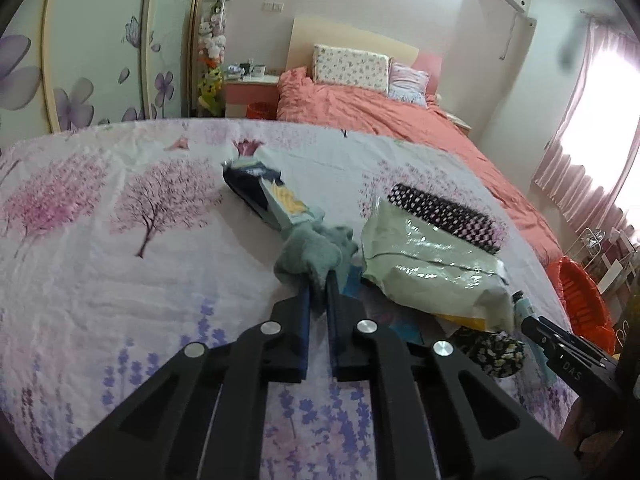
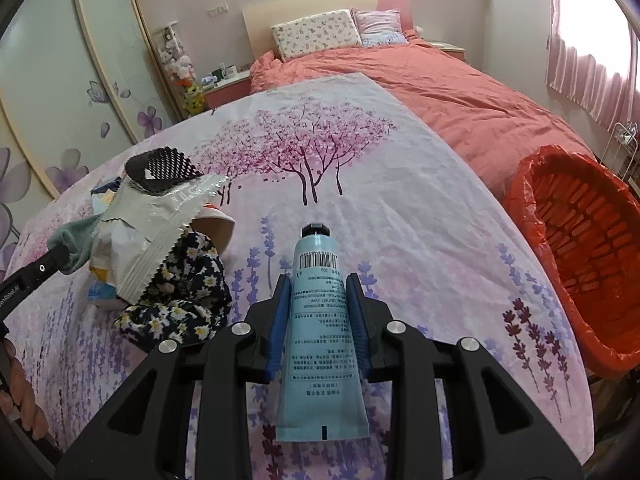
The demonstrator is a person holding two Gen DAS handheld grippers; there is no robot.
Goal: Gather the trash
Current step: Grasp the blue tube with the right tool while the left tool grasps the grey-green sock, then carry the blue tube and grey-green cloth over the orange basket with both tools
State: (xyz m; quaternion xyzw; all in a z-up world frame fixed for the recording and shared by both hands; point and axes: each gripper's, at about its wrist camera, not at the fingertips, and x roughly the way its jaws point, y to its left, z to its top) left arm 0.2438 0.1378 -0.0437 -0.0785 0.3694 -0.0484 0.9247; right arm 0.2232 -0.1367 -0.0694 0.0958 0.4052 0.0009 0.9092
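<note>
My left gripper is shut on a grey-green sock over the floral sheet; it also shows in the right wrist view. Just beyond the sock lies a blue and yellow snack packet. My right gripper is shut on a light blue cream tube, cap pointing away, held above the sheet. A crumpled silver-green wrapper lies between the grippers. The orange-lined trash basket stands to the right of the bed.
A black dotted hairbrush lies behind the wrapper. A dark daisy-print cloth and a paper cup lie by the wrapper. A coral duvet and pillows are farther back. Wardrobe doors are left, pink curtains right.
</note>
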